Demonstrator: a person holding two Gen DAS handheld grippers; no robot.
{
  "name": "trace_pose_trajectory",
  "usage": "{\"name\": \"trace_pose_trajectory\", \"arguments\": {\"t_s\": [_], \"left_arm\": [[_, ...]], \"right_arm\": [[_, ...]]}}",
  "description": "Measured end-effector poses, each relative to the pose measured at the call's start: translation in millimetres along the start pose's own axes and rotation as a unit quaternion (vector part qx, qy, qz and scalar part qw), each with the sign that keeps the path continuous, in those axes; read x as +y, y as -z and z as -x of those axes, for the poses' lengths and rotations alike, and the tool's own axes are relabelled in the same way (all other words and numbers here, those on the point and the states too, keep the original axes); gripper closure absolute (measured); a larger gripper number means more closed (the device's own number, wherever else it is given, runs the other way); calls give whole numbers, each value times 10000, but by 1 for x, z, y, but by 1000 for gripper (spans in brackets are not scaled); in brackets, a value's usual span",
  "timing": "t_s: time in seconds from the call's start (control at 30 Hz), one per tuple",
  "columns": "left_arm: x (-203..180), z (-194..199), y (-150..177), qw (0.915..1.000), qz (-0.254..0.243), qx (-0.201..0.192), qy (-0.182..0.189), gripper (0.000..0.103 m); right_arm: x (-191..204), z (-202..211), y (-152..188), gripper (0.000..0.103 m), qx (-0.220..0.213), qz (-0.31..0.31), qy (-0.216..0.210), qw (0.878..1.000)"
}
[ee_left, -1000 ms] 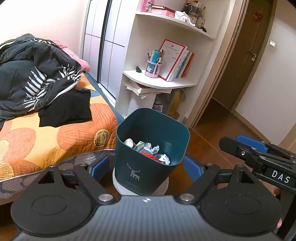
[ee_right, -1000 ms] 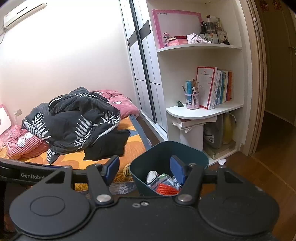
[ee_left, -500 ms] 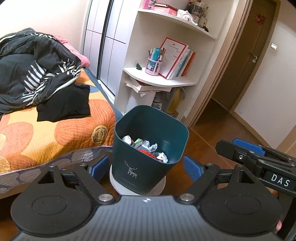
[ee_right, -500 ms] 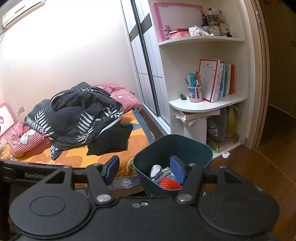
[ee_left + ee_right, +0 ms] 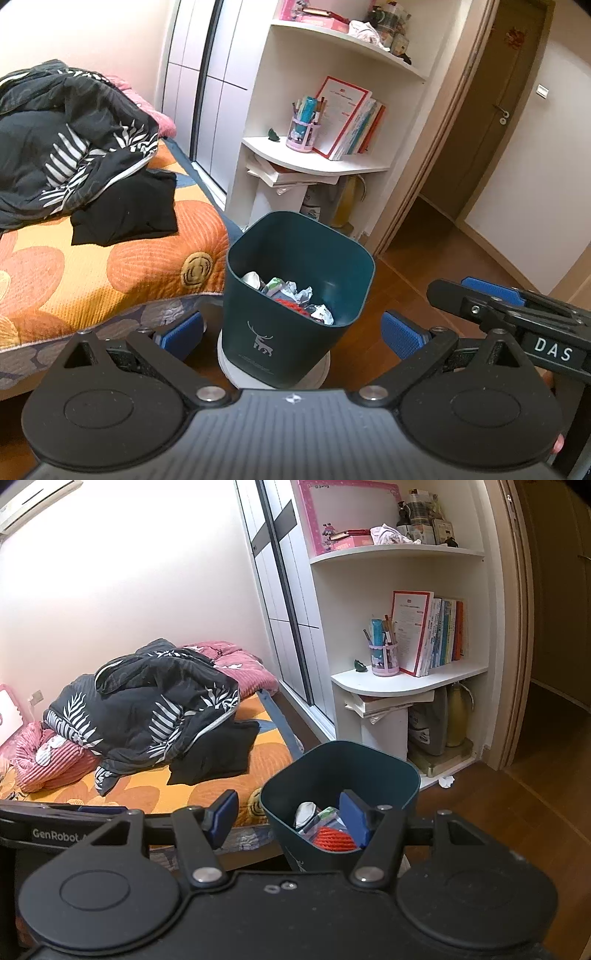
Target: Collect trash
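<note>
jaws wide, flanking squarish teal bin [image 5: 295, 291]

The square dark-green plastic waste bin [image 5: 295, 314] has smooth, slightly satin walls, and crumpled paper and foil scraps [image 5: 295, 295] fill it. The brown wooden floor [image 5: 406, 295] looks polished and faintly glossy. The orange flowered quilted bedspread [image 5: 92, 269] is stitched cloth, matt. The left gripper [image 5: 291, 334] is matt black plastic with ribbed blue rubber pads [image 5: 400, 334] and shiny metal pivot screws [image 5: 207, 394].

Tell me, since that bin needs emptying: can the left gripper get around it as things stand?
Probably yes: the left gripper is open, the bin stands between its fingers, nothing blocks the way.
</note>
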State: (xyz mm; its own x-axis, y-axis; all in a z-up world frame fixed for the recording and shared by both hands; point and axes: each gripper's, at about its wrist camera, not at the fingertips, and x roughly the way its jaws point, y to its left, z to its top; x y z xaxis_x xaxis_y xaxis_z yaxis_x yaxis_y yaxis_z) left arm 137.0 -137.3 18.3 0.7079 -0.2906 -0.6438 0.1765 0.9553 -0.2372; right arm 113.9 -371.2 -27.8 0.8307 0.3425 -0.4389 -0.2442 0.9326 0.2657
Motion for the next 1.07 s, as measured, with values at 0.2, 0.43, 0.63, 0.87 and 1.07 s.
{"name": "trace_pose_trajectory", "arguments": {"t_s": [0.2, 0.43, 0.63, 0.87, 1.07], "left_arm": [[-5, 4, -1, 9998, -118, -129, -15, 0], [-2, 5, -3, 9998, -59, -184, -61, 0], [-3, 6, -4, 9996, -87, -241, -99, 0], [-7, 5, -4, 9994, -198, -253, -110, 0], [-5, 6, -4, 9994, -208, -270, -58, 0]], "right_arm": [[1, -1, -1, 42, 22, -12, 26, 10000], [1, -2, -1, 42, 21, -56, 56, 10000], [0, -3, 2, 42, 78, -90, 126, 9998], [-3, -2, 4, 42, 102, -161, 150, 9997], [-2, -4, 5, 42, 163, -189, 143, 9996]]}}
